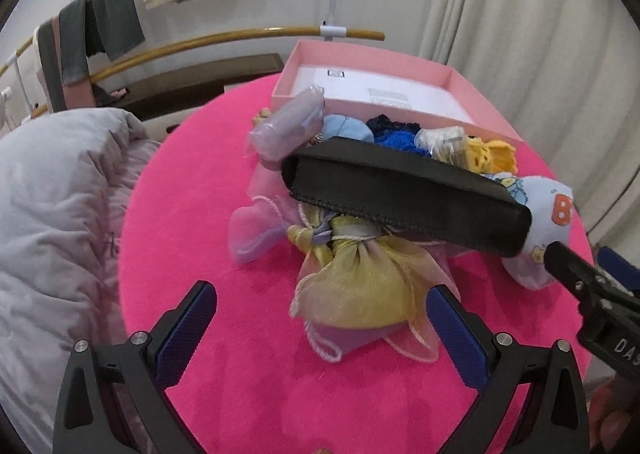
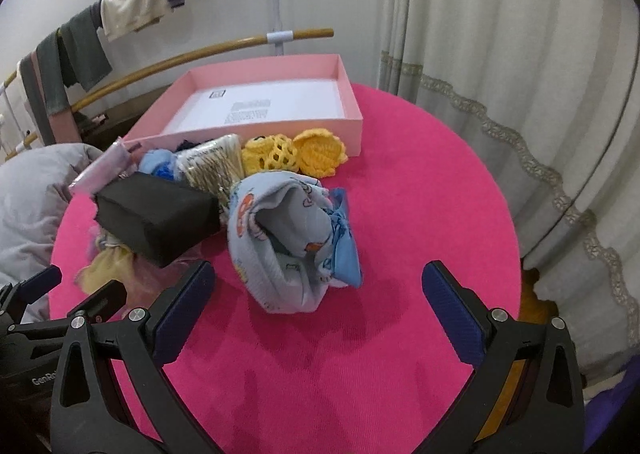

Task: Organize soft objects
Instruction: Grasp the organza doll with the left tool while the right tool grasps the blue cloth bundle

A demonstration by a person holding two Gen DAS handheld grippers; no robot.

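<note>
A pile of soft things lies on the round pink table (image 1: 240, 354) before a pink box (image 1: 400, 70) whose white floor is bare. A black pouch (image 1: 400, 194) rests on yellow and pink organza bags (image 1: 360, 286). A pale blue printed cloth bundle (image 2: 292, 242) lies in front of my open, empty right gripper (image 2: 320, 314), whose fingertip (image 1: 560, 258) touches the bundle (image 1: 548, 214) in the left wrist view. My left gripper (image 1: 320, 330) is open and empty just short of the organza bags. Yellow crochet pieces (image 2: 296, 154), blue yarn (image 1: 400, 138) and a clear packet (image 2: 216, 166) lie against the box (image 2: 280, 130).
A grey quilt (image 1: 52, 214) lies left of the table. A rack with wooden rails (image 1: 240, 38) holds hanging clothes behind it. Cream curtains (image 2: 500, 74) hang at the right. The near half of the table (image 2: 340, 394) is bare pink cloth.
</note>
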